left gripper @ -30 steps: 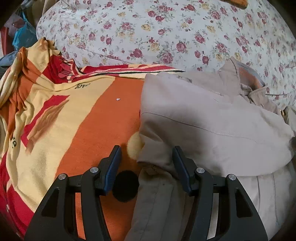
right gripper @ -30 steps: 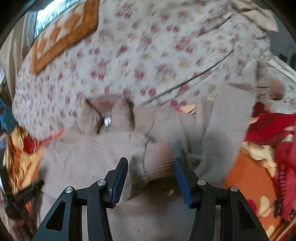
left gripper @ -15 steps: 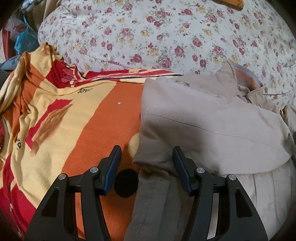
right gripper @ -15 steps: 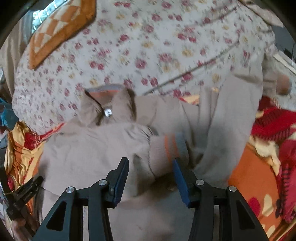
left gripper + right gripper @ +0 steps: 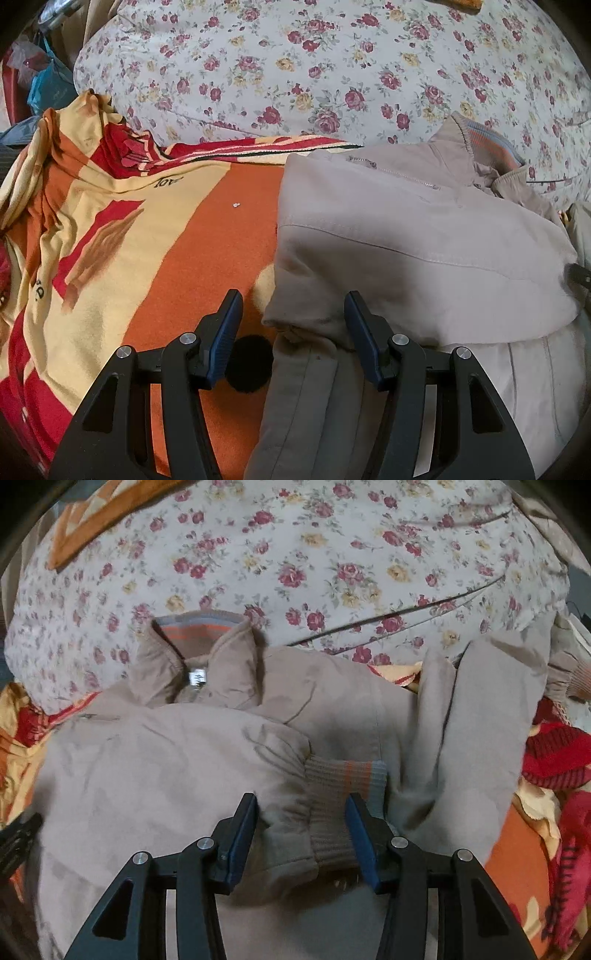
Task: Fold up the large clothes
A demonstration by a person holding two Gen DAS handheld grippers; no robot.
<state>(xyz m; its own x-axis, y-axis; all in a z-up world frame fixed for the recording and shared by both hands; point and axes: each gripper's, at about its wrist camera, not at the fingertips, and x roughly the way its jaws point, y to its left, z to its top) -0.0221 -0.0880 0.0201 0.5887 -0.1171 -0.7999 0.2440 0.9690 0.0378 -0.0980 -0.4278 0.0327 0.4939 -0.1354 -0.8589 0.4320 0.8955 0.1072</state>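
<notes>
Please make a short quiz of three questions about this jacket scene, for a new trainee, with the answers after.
1. True or false: the beige jacket lies on an orange patterned blanket.
2. Which part of the jacket sits between the jaws of the right gripper? A) the collar B) the ribbed cuff C) the zipper pull
3. What pattern does the big cushion behind the jacket have?

Key
1. True.
2. B: the ribbed cuff, with an orange stripe, lies between the jaws.
3. Small red and yellow flowers on a pale ground.
</notes>
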